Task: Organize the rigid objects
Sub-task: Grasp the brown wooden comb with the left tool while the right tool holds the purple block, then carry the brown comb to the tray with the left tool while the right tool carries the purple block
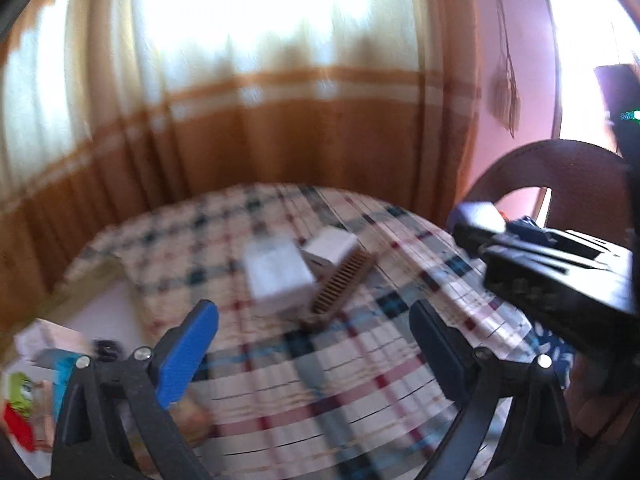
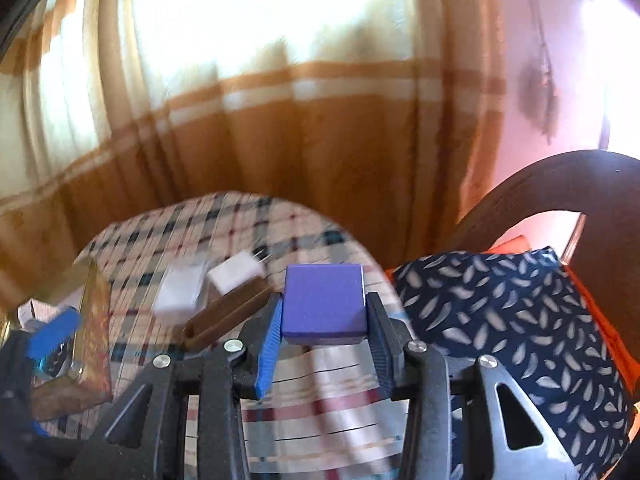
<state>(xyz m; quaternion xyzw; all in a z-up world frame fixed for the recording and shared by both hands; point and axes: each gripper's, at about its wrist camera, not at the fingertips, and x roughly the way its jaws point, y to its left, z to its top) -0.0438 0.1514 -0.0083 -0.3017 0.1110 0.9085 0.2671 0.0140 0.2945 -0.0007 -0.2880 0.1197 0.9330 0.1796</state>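
Nearest the lens in the right wrist view, the right gripper (image 2: 324, 344) is clamped on a purple block (image 2: 323, 304), one pad on each side face, the block sitting square at centre frame above the plaid tablecloth of the table (image 2: 320, 408).

Going left to right in that view: at the far left edge a blue pad of the left gripper (image 2: 54, 334) shows, blurred, in front of a brown-edged tray or box (image 2: 94, 320) that I cannot identify for certain. Right of it lie a white box (image 2: 178, 290), a white plug adapter (image 2: 236, 274) with prongs pointing to the upper right, and a brown comb (image 2: 226, 314) whose long axis runs from lower left to upper right, ending just left of the held block. At the right, a dark leaf-patterned cushion (image 2: 500, 320) rests on a chair (image 2: 560, 184).

In the left wrist view the left gripper (image 1: 316, 348) stands wide and empty, pointing up-frame at the same cluster of white box (image 1: 276, 276), adapter (image 1: 332, 246) and comb (image 1: 344, 284); the cluster lies straight ahead of it and apart from it, so this hand looks the better placed for those pieces. My guess is the block goes next to that group.

Motion blur smears everything. Colourful packets at the lower left (image 1: 24, 396) are cut off and unreadable, and the right gripper's body (image 1: 560, 264) hides the table's right side.
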